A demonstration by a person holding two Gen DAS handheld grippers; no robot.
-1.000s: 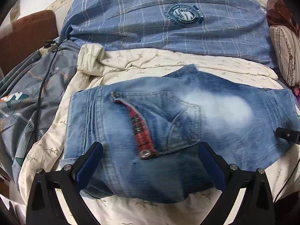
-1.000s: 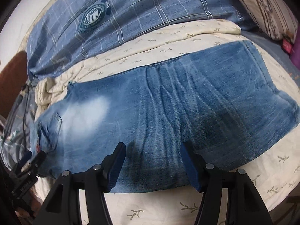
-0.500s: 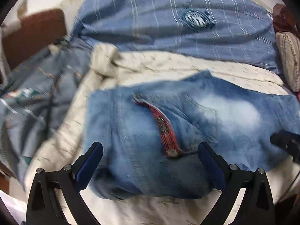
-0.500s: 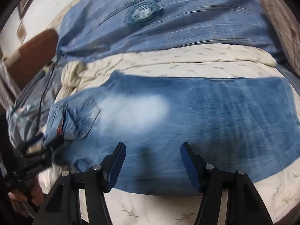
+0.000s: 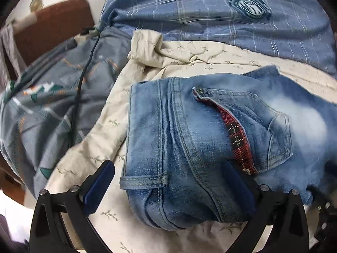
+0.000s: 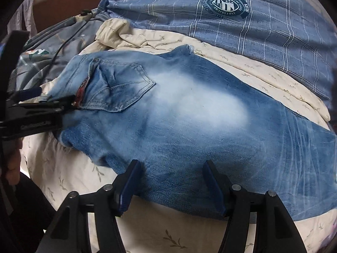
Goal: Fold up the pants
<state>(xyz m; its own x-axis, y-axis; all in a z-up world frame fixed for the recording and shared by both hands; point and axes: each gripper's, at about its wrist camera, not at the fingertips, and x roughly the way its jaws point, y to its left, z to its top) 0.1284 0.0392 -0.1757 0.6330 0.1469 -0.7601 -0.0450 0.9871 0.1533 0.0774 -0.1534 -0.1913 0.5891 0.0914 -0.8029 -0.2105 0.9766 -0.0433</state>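
Faded blue jeans (image 5: 189, 139) lie folded lengthwise on a cream bedsheet (image 5: 99, 147), waistband to the left, back pocket and red plaid trim (image 5: 238, 135) facing up. My left gripper (image 5: 168, 185) is open, its fingers straddling the waistband corner with the belt loop. In the right wrist view the jeans (image 6: 200, 126) stretch rightward. My right gripper (image 6: 170, 181) is open over the near edge of the thigh. The left gripper (image 6: 42, 105) shows at the waistband there.
A blue plaid quilt with a round badge (image 6: 225, 4) lies behind the jeans. A grey patterned blanket (image 5: 42, 105) with a black cable (image 5: 84, 71) is at the left, and a brown headboard (image 5: 50, 29) beyond it.
Both grippers have moved left along the jeans and closer to them. The left now straddles the waistband corner; the right moved from the lower leg to the thigh.
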